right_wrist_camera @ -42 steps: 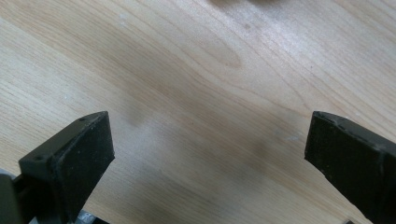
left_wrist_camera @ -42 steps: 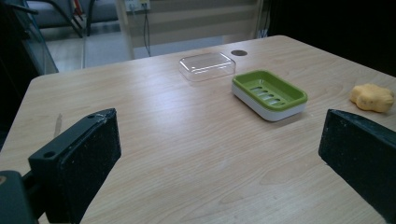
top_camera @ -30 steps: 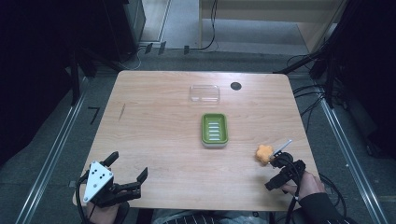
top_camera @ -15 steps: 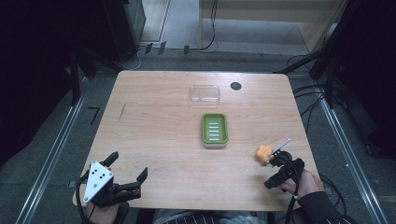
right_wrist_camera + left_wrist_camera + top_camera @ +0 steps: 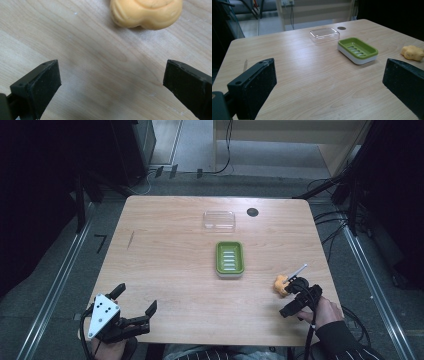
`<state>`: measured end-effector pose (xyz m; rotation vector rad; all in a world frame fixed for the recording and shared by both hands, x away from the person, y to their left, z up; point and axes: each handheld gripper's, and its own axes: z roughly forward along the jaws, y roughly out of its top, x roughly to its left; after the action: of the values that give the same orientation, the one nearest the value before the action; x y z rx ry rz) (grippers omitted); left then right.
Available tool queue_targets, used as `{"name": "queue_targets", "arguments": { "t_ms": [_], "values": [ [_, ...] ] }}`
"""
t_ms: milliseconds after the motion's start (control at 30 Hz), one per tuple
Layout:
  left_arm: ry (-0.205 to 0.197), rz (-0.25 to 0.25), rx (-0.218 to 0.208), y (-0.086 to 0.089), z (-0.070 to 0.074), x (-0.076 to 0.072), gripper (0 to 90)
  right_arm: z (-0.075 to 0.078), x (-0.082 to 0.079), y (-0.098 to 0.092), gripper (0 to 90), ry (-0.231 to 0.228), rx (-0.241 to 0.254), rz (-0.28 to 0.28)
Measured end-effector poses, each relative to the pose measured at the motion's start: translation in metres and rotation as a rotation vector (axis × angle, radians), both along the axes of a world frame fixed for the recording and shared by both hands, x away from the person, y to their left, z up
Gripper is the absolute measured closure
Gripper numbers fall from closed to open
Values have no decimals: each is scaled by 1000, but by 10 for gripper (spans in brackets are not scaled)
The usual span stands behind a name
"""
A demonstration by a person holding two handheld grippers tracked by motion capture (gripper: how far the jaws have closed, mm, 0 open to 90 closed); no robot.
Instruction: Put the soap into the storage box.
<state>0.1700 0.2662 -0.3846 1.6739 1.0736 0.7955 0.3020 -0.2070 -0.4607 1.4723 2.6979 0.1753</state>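
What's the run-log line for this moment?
right gripper: open, near yellow soap, not touching | left gripper: open, idle | green soap dish: empty

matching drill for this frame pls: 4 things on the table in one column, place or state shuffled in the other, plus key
Things
1. orange soap
2. green soap dish
3. clear lid
4. left gripper

Place or state
A. middle of the table, nothing in it
B. near corner of the table, jaws wide open, holding nothing
C. just ahead of the open right gripper, not yet gripped
D. far side of the table, beside a small dark hole

Pairs: 1-C, 2-A, 3-D, 4-B
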Motion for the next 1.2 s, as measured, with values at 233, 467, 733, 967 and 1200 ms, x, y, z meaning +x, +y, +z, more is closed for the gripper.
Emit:
{"name": "queue_targets", "arguments": {
  "t_ms": [233, 467, 733, 967, 1200],
  "values": [
    [1, -1, 1, -1, 0, 0, 0, 4, 8, -1, 10, -24, 4, -6],
    [2, -3, 2, -1, 0, 1, 0, 4, 16, -2, 3, -31, 11, -11],
    [5, -3, 7, -1, 0, 1, 0, 5, 24, -1, 0, -42, 31, -19],
    [8, -1, 5, -1, 0, 1, 0, 5, 32, 1, 0, -33, 35, -35],
    [7, -2, 1, -1, 0, 2, 0, 4, 40, 3, 0, -38, 41, -35]
  ]
}}
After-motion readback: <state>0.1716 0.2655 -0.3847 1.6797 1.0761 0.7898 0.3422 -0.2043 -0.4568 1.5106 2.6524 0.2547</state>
